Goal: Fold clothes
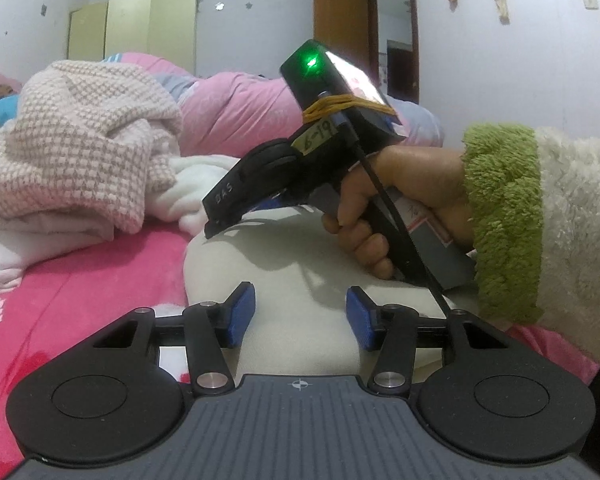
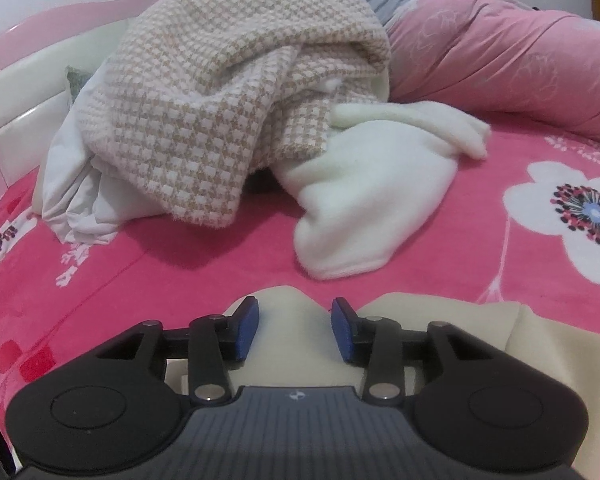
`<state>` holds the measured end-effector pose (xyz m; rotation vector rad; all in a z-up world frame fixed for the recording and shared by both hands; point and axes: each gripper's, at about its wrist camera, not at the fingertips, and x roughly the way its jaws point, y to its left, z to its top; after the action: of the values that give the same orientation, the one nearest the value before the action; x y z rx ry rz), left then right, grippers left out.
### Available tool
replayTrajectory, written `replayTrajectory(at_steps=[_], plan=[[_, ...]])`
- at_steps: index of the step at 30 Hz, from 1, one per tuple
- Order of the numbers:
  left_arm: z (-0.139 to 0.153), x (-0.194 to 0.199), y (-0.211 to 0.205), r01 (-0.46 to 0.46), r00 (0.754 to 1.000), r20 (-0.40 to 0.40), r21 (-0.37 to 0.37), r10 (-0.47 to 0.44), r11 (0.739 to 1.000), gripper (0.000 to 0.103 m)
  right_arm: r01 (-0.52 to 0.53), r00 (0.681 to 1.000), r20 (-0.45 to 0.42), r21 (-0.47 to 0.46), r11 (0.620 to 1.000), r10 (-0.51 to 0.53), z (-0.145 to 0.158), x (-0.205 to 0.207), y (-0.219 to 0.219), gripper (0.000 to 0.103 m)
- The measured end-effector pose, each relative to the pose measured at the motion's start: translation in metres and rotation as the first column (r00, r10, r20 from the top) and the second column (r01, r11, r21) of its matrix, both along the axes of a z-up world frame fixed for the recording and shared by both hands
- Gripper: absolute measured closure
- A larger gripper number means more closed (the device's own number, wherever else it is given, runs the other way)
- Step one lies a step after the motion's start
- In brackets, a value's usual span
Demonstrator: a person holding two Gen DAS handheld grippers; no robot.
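Cream garment [image 2: 284, 316] lies between both grippers' released jaws; three more garments [image 2: 236, 92] heaped beyond.

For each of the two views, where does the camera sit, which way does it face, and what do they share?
Left wrist: behind the open left tongs, facing across the bed at the right tongs, hand and green fleece cuff.
Right wrist: behind the open right tongs, facing the headboard; no body shows.
Shared: beige houndstooth garment, cream cloth, pink floral bedsheet.
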<state>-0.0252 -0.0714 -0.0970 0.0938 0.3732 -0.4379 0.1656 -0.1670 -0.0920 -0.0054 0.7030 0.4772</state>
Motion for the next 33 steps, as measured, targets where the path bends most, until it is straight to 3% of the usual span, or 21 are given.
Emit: replayTrajectory(at_steps=[6,13,22,25,29,33], plan=[[0.004,0.003,0.001,0.008,1.000,-0.015,0.015,-0.008,1.000,0.052,0.111,0.981,0.162,-0.007,0.994,-0.108,0.038,-0.031,-0.021,0.061],[0.007,0.005,0.000,-0.005,0.999,-0.036,0.003,0.005,1.000,0.052,0.182,0.958,0.219,0.031,0.983,-0.185,0.064,-0.081,-0.067,0.061],[0.025,-0.001,0.000,-0.012,1.000,0.008,0.014,0.012,1.000,0.052,0.246,0.932,0.244,0.115,0.962,-0.268,0.062,-0.163,-0.109,0.062],[0.021,0.001,-0.008,0.005,1.000,-0.011,0.038,-0.005,0.999,0.052,0.266,0.928,0.248,0.085,0.960,-0.279,0.049,-0.182,-0.110,0.062],[0.009,0.000,-0.023,-0.003,1.000,-0.006,0.128,0.004,0.992,0.052,0.338,0.932,0.155,-0.039,0.940,-0.329,0.010,-0.180,-0.112,0.062],[0.016,0.000,-0.020,-0.021,1.000,0.010,0.145,0.020,0.989,0.051,0.381,0.913,0.122,0.084,0.921,-0.389,0.014,-0.193,-0.131,0.061]])
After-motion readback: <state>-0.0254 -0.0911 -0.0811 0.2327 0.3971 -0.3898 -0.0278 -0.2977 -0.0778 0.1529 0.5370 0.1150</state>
